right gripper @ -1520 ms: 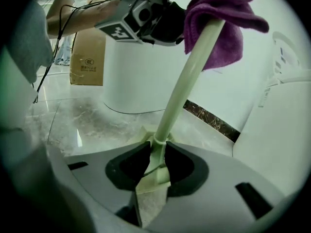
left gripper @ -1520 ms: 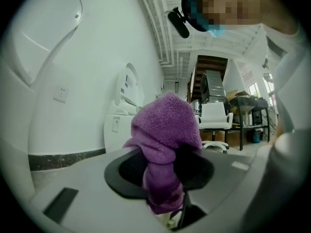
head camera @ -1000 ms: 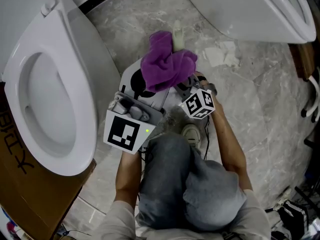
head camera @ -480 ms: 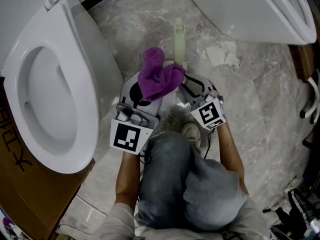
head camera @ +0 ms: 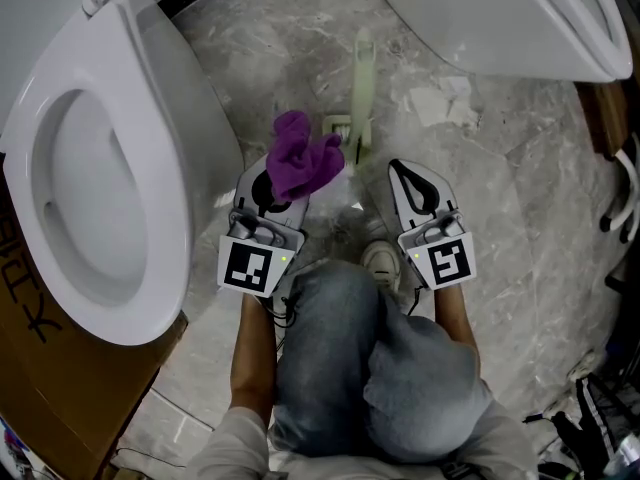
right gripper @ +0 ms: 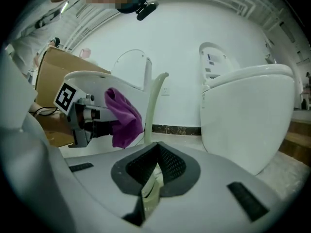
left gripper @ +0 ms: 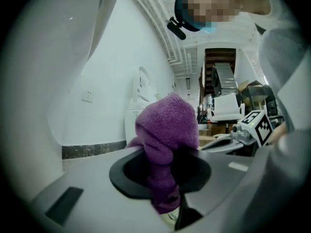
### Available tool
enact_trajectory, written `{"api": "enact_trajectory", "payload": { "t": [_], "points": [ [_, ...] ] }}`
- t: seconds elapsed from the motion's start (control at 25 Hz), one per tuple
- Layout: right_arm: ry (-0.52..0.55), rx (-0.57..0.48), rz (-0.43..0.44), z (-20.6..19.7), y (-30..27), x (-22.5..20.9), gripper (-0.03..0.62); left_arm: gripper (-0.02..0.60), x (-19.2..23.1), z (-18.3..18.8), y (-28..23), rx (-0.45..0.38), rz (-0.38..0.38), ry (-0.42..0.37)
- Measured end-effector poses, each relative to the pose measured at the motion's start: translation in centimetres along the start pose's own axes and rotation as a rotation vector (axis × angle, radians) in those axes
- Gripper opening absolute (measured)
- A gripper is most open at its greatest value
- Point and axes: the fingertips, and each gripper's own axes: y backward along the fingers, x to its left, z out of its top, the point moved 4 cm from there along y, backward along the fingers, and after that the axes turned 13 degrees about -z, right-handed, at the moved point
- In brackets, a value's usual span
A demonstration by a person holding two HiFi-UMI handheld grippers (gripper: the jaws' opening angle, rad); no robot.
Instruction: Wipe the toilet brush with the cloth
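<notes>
1. The left gripper (head camera: 284, 182) squeezes the purple cloth (head camera: 305, 158) tight.
2. The right gripper (head camera: 401, 170) has just snapped shut on nothing.
3. The toilet brush (head camera: 361, 83) stands upright on the floor, just ahead, between both grippers. The cloth side is nearer.

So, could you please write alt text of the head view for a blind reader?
A person's left hand-held gripper grips a purple cloth near a pale green toilet brush standing on a marble floor between two white toilets. The right hand-held gripper, jaws just closed on nothing, is held alongside.
</notes>
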Motion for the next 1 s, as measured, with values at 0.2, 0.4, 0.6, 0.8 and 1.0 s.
{"api": "enact_trajectory", "payload": {
  "t": [0.2, 0.4, 0.6, 0.8, 1.0],
  "points": [
    [0.007, -0.008, 0.001, 0.46, 0.63, 0.29, -0.005, 0.098, -0.50, -0.46, 0.27, -0.003, -0.005, 0.017],
    [0.007, -0.003, 0.009, 0.49, 0.64, 0.46, -0.005, 0.098, -0.66, -0.61, 0.48, -0.005, -0.001, 0.028],
    [0.008, -0.008, 0.007, 0.52, 0.59, 0.38, -0.005, 0.098, -0.65, -0.65, 0.70, -0.002, -0.001, 0.025],
    [0.012, -0.012, 0.008, 0.45, 0.52, 0.24, -0.005, 0.098, -0.75, -0.65, 0.58, -0.001, 0.000, 0.026],
    [0.016, -0.005, 0.008, 0.28, 0.55, 0.13, -0.005, 0.098, -0.86, -0.75, 0.58, 0.015, -0.002, 0.014]
  ]
}}
